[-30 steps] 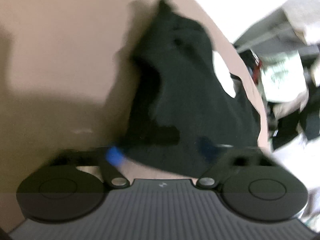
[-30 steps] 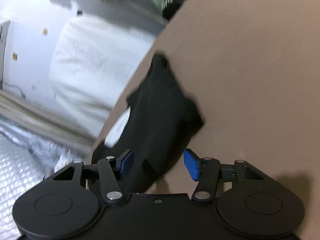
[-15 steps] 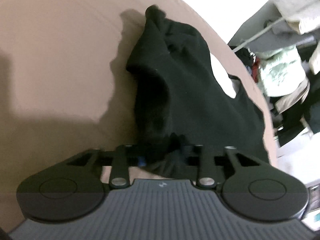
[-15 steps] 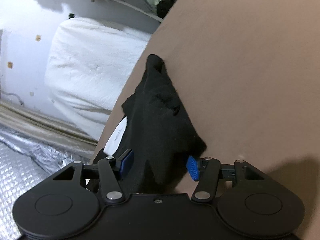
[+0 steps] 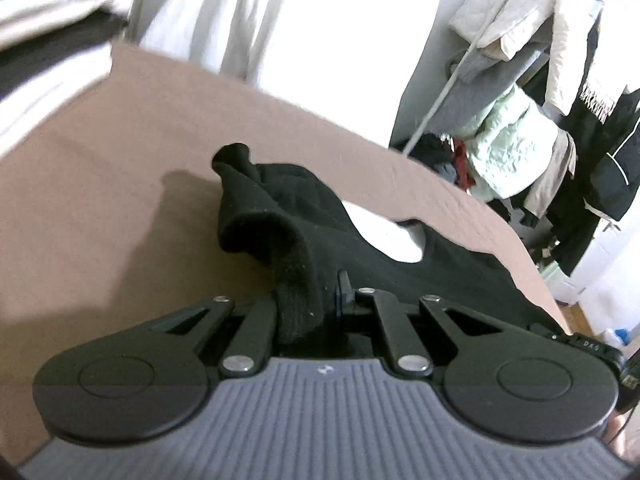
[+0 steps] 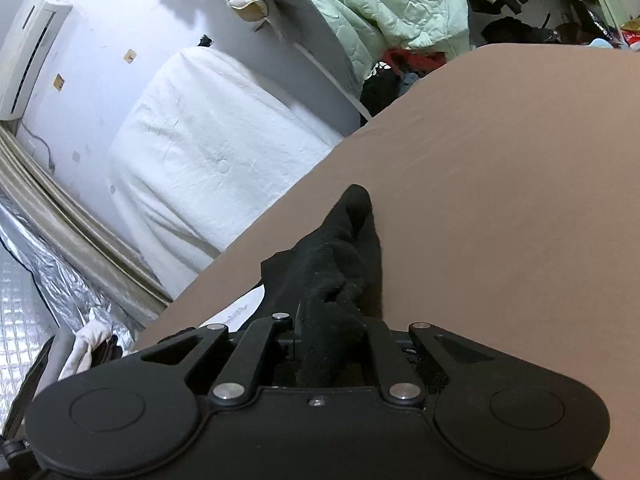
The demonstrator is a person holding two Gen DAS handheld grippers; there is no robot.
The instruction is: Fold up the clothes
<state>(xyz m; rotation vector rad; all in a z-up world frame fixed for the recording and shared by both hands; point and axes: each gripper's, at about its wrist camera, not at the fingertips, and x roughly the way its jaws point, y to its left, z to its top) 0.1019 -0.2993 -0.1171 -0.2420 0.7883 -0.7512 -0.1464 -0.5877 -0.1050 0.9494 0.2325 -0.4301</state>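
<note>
Left tool [image 5: 306, 300]: jaws drawn in close, clamping a bunched fold of the black garment [image 5: 304, 216]. The cloth fills the gap between the fingers and hangs down a little behind them.

Right tool [image 6: 332, 332]: jaws likewise drawn in, gripping a thick bunch of the same black garment [image 6: 340, 256], which fills the gap completely. The blue pads are hidden by fabric in this view.

Black garment: lies crumpled on the brown table [image 5: 100, 184], close to one long edge. In the left wrist view it runs from the tool away to a narrow rolled tip pointing towards the far edge, with a raised, arched fold just ahead of the tool. Its right-hand portion spreads along the table's edge. A white patch [image 5: 384, 236] shows beside the dark cloth near that edge; what it is cannot be determined.

Surroundings: a white covered mattress [image 6: 192, 160] stands beyond the table edge in the right wrist view. A pale green quilted jacket [image 6: 392, 4] hangs among other clothes beyond the table.
</note>
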